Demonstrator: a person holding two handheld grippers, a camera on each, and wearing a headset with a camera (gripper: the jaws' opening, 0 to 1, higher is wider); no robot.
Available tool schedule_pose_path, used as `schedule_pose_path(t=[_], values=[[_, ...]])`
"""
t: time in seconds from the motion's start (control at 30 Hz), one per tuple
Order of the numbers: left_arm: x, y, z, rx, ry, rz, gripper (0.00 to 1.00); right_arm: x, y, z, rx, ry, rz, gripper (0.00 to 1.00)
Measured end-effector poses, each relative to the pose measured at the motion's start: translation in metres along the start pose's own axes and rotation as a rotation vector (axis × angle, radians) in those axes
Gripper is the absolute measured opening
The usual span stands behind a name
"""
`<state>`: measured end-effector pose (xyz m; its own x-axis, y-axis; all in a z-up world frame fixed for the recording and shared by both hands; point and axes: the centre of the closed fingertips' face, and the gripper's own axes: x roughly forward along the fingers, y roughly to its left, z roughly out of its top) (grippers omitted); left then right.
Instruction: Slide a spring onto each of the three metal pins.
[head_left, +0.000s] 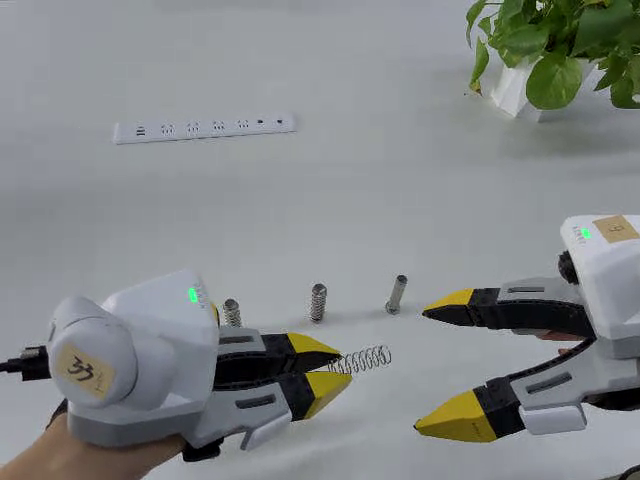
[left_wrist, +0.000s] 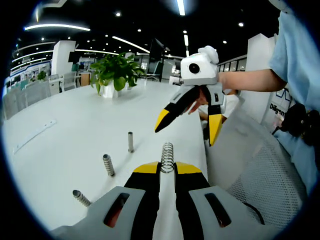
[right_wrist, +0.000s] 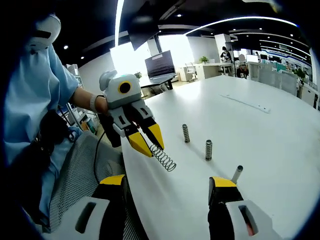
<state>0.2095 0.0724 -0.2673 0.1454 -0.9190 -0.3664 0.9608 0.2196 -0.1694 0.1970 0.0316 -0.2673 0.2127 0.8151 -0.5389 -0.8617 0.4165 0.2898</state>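
Note:
Three metal pins stand in a row on the white table. The left pin (head_left: 231, 312) and the middle pin (head_left: 318, 301) each carry a spring; the right pin (head_left: 396, 294) is bare. My left gripper (head_left: 338, 365) is shut on a loose spring (head_left: 362, 359), which sticks out past its yellow tips, in front of the pins. In the left gripper view the spring (left_wrist: 167, 157) stands between the jaws, with the bare pin (left_wrist: 130, 142) beyond it to the left. My right gripper (head_left: 435, 368) hangs wide open, holding nothing, to the right of the bare pin (right_wrist: 237, 174).
A white power strip (head_left: 204, 128) lies at the far left of the table. A potted plant (head_left: 555, 50) stands at the far right corner. The table's near edge and a mesh chair (left_wrist: 260, 170) lie close behind the grippers.

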Motion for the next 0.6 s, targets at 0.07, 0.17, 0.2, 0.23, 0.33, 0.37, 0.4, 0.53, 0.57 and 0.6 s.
schedule_pose_path(t=[0.07, 0.17, 0.2, 0.23, 0.33, 0.37, 0.4, 0.53, 0.57, 0.6], values=[[-0.001, -0.003, 0.001, -0.003, -0.006, -0.005, 0.07, 0.002, 0.004, 0.002, 0.028, -0.014, 0.038, 0.59], [-0.003, -0.007, 0.003, -0.005, -0.012, -0.012, 0.07, 0.005, 0.011, 0.003, 0.052, -0.009, 0.092, 0.51], [-0.004, -0.01, 0.004, -0.005, -0.017, -0.02, 0.07, 0.006, 0.012, 0.004, 0.048, -0.009, 0.099, 0.48], [-0.004, -0.011, 0.005, -0.005, -0.021, -0.025, 0.07, 0.006, 0.013, 0.004, 0.05, -0.009, 0.108, 0.46], [-0.006, -0.015, 0.007, 0.002, -0.029, -0.039, 0.07, 0.005, 0.017, 0.009, 0.08, -0.026, 0.165, 0.39], [-0.007, -0.017, 0.009, -0.001, -0.035, -0.047, 0.07, 0.004, 0.021, 0.011, 0.085, -0.031, 0.192, 0.35], [-0.008, -0.018, 0.01, 0.001, -0.039, -0.052, 0.07, 0.004, 0.023, 0.012, 0.086, -0.034, 0.202, 0.32], [-0.01, -0.025, 0.015, 0.006, -0.047, -0.085, 0.07, 0.0, 0.025, 0.016, 0.106, -0.058, 0.229, 0.21], [-0.01, -0.026, 0.015, 0.007, -0.048, -0.088, 0.07, 0.0, 0.024, 0.017, 0.108, -0.063, 0.229, 0.2], [-0.01, -0.027, 0.016, 0.008, -0.049, -0.093, 0.07, 0.0, 0.025, 0.018, 0.111, -0.068, 0.231, 0.2]])
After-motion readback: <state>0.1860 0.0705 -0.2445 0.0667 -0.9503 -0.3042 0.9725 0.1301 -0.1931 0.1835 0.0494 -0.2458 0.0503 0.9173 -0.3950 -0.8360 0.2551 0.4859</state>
